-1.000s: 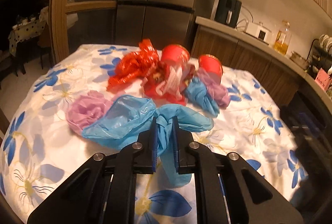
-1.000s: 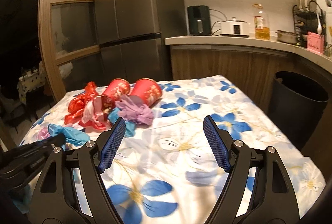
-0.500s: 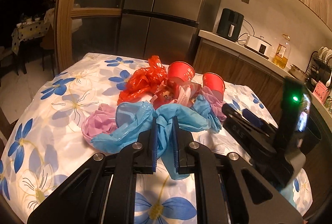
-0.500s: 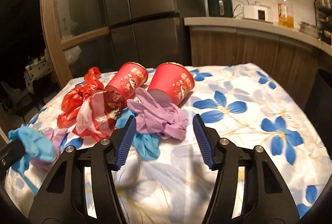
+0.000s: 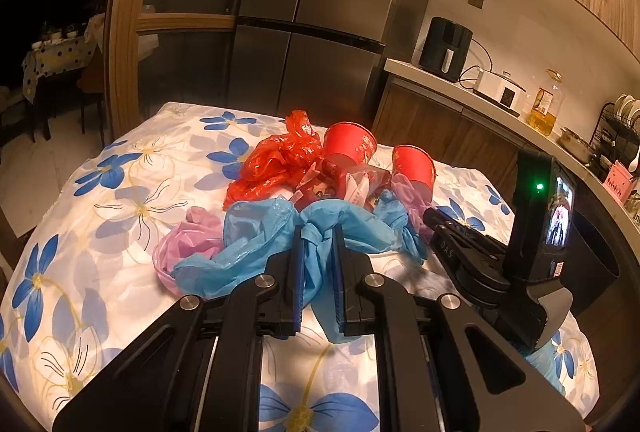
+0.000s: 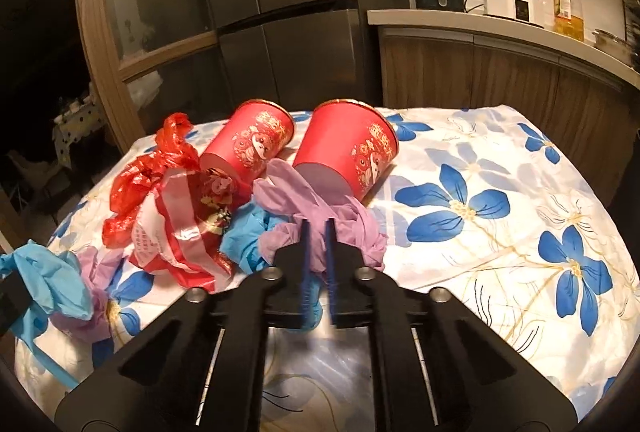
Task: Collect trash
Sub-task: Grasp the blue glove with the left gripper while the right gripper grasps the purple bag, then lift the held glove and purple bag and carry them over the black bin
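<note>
Closure of the right gripper (image 6: 316, 228) onto the purple plastic bag (image 6: 320, 204) is complete; a second ago its jaws stood spread, short of the pile. The left gripper (image 5: 316, 236) still pinches the blue plastic bag (image 5: 272, 232). Both pieces appear ready for lifting toward the black bin (image 5: 592, 264) at the right.

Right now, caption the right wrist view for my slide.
Right gripper shut on purple plastic bag before two tipped red paper cups.

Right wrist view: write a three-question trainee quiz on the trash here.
1. True or false: both red paper cups lie on their sides.
2. What does the right gripper pinch? A) purple plastic bag B) red plastic bag C) a cup
3. What colour is the bag clamped by the left gripper?

Key: 1 true; 2 A; 3 blue, the blue plastic bag.
</note>
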Tool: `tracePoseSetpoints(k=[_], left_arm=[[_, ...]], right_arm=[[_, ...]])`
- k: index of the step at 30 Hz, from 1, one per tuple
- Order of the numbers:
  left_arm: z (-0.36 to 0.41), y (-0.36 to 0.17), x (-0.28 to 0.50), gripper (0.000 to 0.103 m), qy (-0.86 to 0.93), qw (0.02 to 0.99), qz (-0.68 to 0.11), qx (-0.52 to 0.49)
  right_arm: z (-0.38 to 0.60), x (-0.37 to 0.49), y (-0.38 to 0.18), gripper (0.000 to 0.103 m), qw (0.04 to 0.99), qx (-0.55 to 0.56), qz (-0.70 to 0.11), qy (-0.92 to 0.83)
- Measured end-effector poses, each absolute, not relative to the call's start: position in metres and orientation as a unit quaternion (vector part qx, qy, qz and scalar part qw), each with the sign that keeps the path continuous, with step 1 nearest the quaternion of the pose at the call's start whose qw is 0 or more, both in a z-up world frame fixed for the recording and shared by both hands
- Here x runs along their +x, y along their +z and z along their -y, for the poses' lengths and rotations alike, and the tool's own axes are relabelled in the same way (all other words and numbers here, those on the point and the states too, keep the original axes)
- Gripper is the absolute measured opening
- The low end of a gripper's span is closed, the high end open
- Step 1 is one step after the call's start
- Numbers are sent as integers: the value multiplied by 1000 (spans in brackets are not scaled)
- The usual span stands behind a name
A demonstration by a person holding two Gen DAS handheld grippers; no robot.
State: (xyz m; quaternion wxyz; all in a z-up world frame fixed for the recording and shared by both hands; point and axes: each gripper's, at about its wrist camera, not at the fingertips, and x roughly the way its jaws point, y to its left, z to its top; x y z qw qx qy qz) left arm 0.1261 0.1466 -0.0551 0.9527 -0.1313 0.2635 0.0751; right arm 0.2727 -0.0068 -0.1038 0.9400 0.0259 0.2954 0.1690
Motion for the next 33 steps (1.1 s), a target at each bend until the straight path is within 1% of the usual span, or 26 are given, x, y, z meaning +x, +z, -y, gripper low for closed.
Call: tracePoseSetpoints(k=[4,15,33], left_arm=[[-145,-51,122,12,79,954,-259,-129],[-123,-41,116,12,70,958,-248,-124],[-42,-22,123,12,40,968,-236,-76]], right_arm=[[13,260,-91,1,948,23,-269,169],[57,209,-51,1,959,45,-214,179],[137,155,-14,1,970,65,-164,165]])
